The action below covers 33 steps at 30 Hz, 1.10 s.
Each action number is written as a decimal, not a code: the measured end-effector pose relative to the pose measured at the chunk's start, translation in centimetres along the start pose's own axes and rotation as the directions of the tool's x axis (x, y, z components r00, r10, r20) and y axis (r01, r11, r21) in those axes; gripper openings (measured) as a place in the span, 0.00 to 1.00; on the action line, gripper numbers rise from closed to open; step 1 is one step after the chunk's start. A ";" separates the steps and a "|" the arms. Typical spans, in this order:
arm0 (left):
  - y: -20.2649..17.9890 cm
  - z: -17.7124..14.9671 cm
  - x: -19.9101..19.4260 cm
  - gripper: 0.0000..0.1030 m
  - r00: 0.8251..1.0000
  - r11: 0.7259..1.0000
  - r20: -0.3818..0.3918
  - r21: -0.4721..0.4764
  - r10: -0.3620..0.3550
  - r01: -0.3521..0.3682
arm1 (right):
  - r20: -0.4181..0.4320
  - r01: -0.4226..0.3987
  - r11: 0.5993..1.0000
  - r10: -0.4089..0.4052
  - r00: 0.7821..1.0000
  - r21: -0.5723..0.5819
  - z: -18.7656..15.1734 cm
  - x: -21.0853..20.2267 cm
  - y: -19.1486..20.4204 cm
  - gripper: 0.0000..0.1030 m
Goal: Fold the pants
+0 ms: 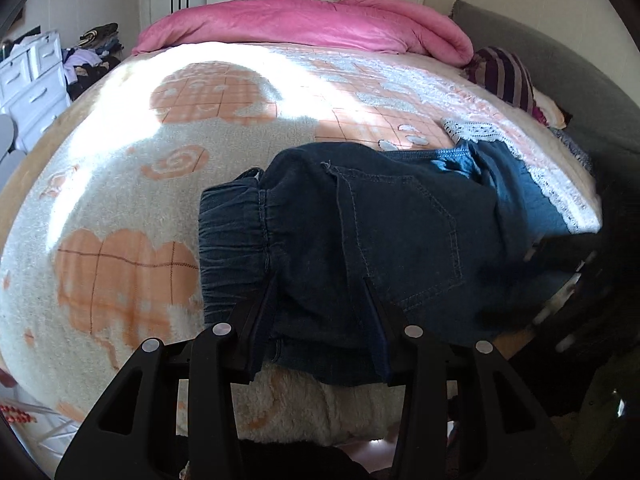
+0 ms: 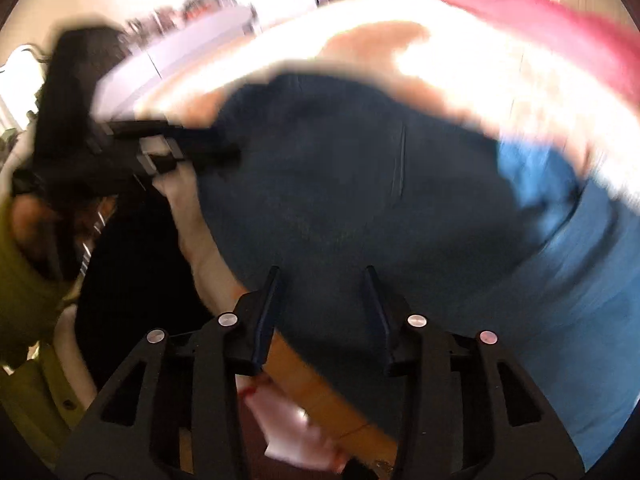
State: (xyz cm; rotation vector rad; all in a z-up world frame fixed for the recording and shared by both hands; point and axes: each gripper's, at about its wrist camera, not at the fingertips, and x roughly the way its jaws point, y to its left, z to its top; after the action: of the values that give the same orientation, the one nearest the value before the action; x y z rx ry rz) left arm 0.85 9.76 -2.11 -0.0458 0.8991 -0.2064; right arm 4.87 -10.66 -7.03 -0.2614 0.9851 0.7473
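The dark blue denim pants (image 1: pixel 400 220) lie folded on the bed, with the elastic waistband to the left and a back pocket facing up. My left gripper (image 1: pixel 318 280) hovers at the near edge of the pants. Its jaws stand apart, and the denim spreads past both fingers. The right wrist view is blurred. There my right gripper (image 2: pixel 320 272) stands open over the pants (image 2: pixel 360 200), with cloth under the gap and no pinch on it. The left gripper (image 2: pixel 228 152) shows there at the left edge of the pants. A lighter blue part (image 2: pixel 580 280) lies to the right.
The bed carries a fluffy white and orange blanket (image 1: pixel 120 200), a pink quilt (image 1: pixel 300 20) at the far end and a striped pillow (image 1: pixel 504 76). A lace-edged cloth (image 1: pixel 480 130) lies beside the pants. White drawers (image 1: pixel 32 80) stand at the left, a grey headboard (image 1: pixel 560 60) at the right.
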 end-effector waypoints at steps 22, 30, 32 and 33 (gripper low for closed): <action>-3.4 3.3 -5.0 0.75 0.990 0.999 0.128 0.024 -0.051 0.049 | 0.286 0.159 0.948 -0.239 0.928 0.276 -3.3 -12.2 -8.7 0.82; -5.9 4.8 -4.7 0.78 0.986 0.992 0.122 0.066 -0.111 0.104 | 0.302 0.203 0.889 -0.343 0.889 0.411 -4.7 -14.4 -12.6 0.84; -6.7 4.9 -4.1 0.78 0.984 0.988 0.110 0.078 -0.139 0.130 | 0.303 0.218 0.880 -0.364 0.881 0.422 -4.6 -14.9 -13.3 0.85; -7.3 5.1 -3.7 0.78 0.983 0.986 0.099 0.086 -0.155 0.146 | 0.303 0.222 0.878 -0.369 0.879 0.424 -4.5 -15.0 -13.6 0.85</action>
State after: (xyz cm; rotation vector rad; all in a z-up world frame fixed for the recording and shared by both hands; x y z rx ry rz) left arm 1.45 3.10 4.82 -0.0518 0.7820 -0.3768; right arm 6.09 -29.66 1.27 0.0694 0.6782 0.2889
